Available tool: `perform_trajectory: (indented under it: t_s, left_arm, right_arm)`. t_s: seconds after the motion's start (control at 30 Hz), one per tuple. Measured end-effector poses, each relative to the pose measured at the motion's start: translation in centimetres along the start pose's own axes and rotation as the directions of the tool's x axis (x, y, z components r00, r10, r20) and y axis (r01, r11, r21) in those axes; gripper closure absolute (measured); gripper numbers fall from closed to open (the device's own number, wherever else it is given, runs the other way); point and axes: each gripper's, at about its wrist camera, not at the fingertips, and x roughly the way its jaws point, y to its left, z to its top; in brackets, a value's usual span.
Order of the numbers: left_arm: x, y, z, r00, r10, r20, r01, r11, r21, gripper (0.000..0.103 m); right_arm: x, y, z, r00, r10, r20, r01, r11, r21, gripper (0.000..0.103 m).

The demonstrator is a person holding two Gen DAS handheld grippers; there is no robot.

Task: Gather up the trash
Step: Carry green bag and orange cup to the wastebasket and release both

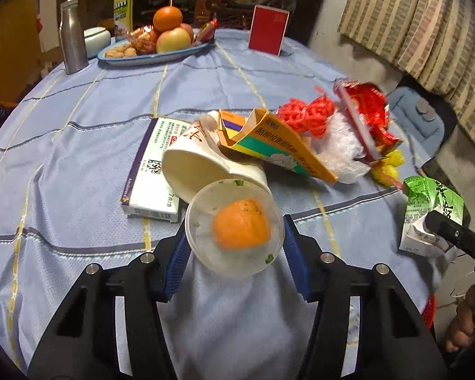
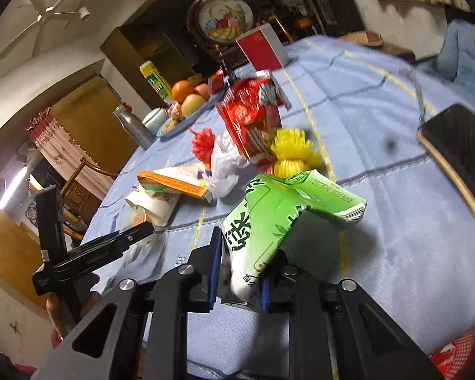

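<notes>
The left gripper (image 1: 234, 240) clamps a clear cup (image 1: 234, 226) with orange residue; the right gripper (image 2: 239, 280) pinches a crushed green carton (image 2: 278, 215), both seemingly lifted for binning.

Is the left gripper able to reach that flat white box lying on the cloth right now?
Probably not as things stand. The left gripper is shut on a clear plastic cup, so its fingers are occupied. The white box lies close ahead, partly under a paper cup.
</notes>
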Motion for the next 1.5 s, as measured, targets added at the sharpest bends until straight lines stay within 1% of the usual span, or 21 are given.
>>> perform_trajectory:
  t_s: [0.27, 0.5, 0.73, 0.83, 0.93, 1.03, 1.07, 1.1, 1.17, 1.23, 1.27, 1.3, 1.33, 1.37, 1.4, 1.47, 1.5]
  left_arm:
    - [-3.3, -1.9, -0.7, 0.998, -0.018, 0.055, 0.015, 0.999, 0.048, 0.048]
    - [-4.8, -4.4, -1.4, 0.996, -0.047, 0.073, 0.040, 0.996, 0.085, 0.048]
    - [-5.8, -8.5, -2.2, 0.992, -0.099, 0.076, 0.086, 0.984, 0.158, 0.048]
    - [-5.9, -10.6, -2.6, 0.989, -0.139, 0.060, 0.125, 0.973, 0.194, 0.048]
    - [-5.8, -13.0, -3.1, 0.982, -0.182, 0.040, 0.168, 0.957, 0.236, 0.048]
    - [-5.7, -16.2, -4.1, 0.973, -0.229, 0.013, 0.215, 0.931, 0.294, 0.048]
    - [-5.5, -17.1, -4.3, 0.970, -0.244, 0.000, 0.232, 0.922, 0.310, 0.048]
    - [-5.5, -17.8, -4.6, 0.967, -0.256, -0.010, 0.245, 0.914, 0.322, 0.048]
    - [-5.1, -19.8, -5.3, 0.959, -0.282, -0.041, 0.278, 0.893, 0.354, 0.048]
    - [-4.7, -21.6, -6.0, 0.953, -0.296, -0.071, 0.300, 0.873, 0.386, 0.048]
    - [-4.4, -22.8, -6.4, 0.948, -0.304, -0.092, 0.314, 0.859, 0.403, 0.048]
    - [-4.1, -23.7, -6.8, 0.944, -0.312, -0.111, 0.329, 0.848, 0.416, 0.048]
    - [-3.7, -24.9, -7.2, 0.936, -0.324, -0.137, 0.351, 0.832, 0.429, 0.048]
    - [-3.5, -25.7, -7.7, 0.931, -0.332, -0.154, 0.366, 0.821, 0.438, 0.048]
    - [-3.2, -26.7, -8.1, 0.924, -0.339, -0.175, 0.381, 0.807, 0.450, 0.048]
    - [-2.8, -28.5, -9.0, 0.916, -0.344, -0.205, 0.400, 0.783, 0.477, 0.048]
    - [-2.5, -29.4, -9.3, 0.913, -0.343, -0.221, 0.408, 0.770, 0.490, 0.048]
  right_arm:
    - [-3.3, 0.5, -0.7, 0.998, 0.016, 0.056, -0.016, 1.000, -0.009, 0.082]
    - [-7.3, -0.9, -2.4, 0.993, -0.002, 0.115, -0.001, 1.000, 0.020, 0.082]
    - [-12.5, -3.7, -4.5, 0.980, -0.066, 0.186, 0.054, 0.996, 0.069, 0.082]
    - [-15.3, -5.6, -5.9, 0.969, -0.120, 0.215, 0.099, 0.989, 0.107, 0.082]
    - [-17.4, -7.5, -7.2, 0.959, -0.170, 0.227, 0.140, 0.979, 0.146, 0.082]
    - [-19.6, -9.7, -9.1, 0.941, -0.249, 0.230, 0.205, 0.959, 0.198, 0.082]
    - [-20.5, -10.8, -10.0, 0.933, -0.282, 0.226, 0.231, 0.946, 0.227, 0.082]
    - [-20.9, -11.5, -10.5, 0.928, -0.298, 0.222, 0.244, 0.939, 0.242, 0.082]
    - [-21.7, -13.4, -12.2, 0.918, -0.345, 0.198, 0.284, 0.917, 0.282, 0.082]
    - [-21.5, -15.8, -13.8, 0.913, -0.383, 0.139, 0.325, 0.891, 0.317, 0.080]
    - [-21.2, -16.6, -14.3, 0.914, -0.392, 0.107, 0.341, 0.883, 0.323, 0.078]
    - [-20.5, -17.5, -14.9, 0.910, -0.409, 0.062, 0.369, 0.871, 0.325, 0.069]
    - [-19.9, -18.5, -15.5, 0.899, -0.437, 0.019, 0.407, 0.851, 0.331, 0.060]
    - [-19.6, -19.5, -16.2, 0.882, -0.471, -0.015, 0.446, 0.823, 0.353, 0.047]
    - [-19.6, -20.3, -16.9, 0.878, -0.478, -0.024, 0.451, 0.809, 0.377, 0.046]
    - [-20.3, -21.3, -17.7, 0.890, -0.457, -0.001, 0.416, 0.809, 0.415, 0.046]
    - [-20.7, -21.4, -17.9, 0.889, -0.458, 0.010, 0.412, 0.807, 0.423, 0.046]
